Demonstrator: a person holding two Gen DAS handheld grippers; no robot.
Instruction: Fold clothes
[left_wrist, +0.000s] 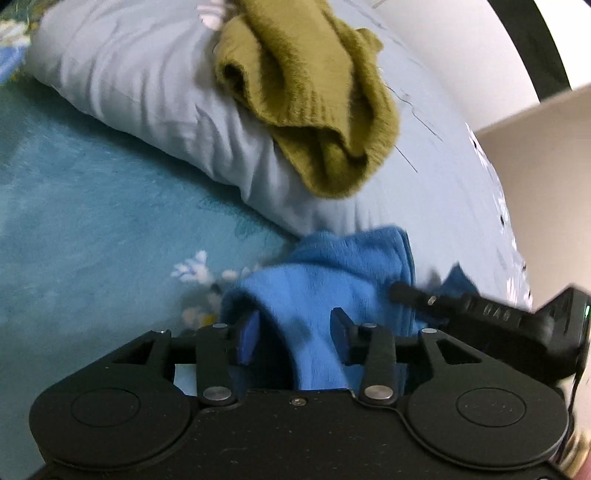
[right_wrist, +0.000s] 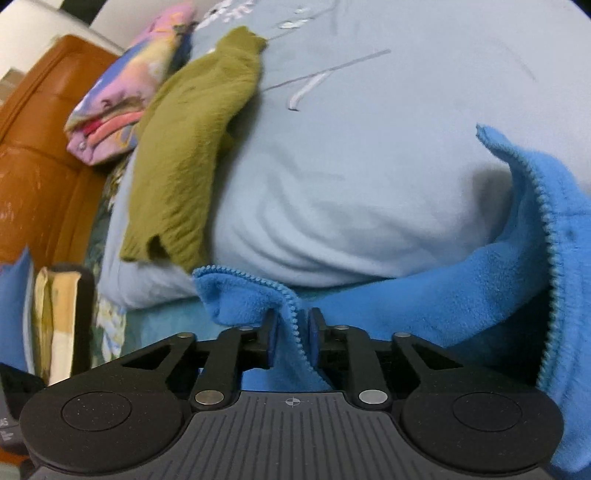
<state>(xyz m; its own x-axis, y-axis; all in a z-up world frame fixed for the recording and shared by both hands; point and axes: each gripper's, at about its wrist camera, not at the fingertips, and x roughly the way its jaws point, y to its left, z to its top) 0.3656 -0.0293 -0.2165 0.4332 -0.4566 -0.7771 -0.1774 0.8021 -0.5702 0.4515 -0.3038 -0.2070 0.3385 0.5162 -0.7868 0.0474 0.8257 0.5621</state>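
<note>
Soft, limp fleece (right_wrist: 424, 295) on bed (left_wrist: 92, 221); zip edge best gripped. Fleece lies between both grippers' (left_wrist: 293, 338) (right_wrist: 291, 341) parted jaws, seemingly unclamped.

From my remote station, little lettering can be read: embossed characters on the body of the right gripper (left_wrist: 495, 314), seen beyond the blue fleece jacket (left_wrist: 325, 280) in the left wrist view, too blurred to make out. White stitched marks on the pale blue bedding (right_wrist: 332, 129) above that jacket form no legible word. Left of the jacket, a dark device's (right_wrist: 7, 424) white letters are cut off.
</note>
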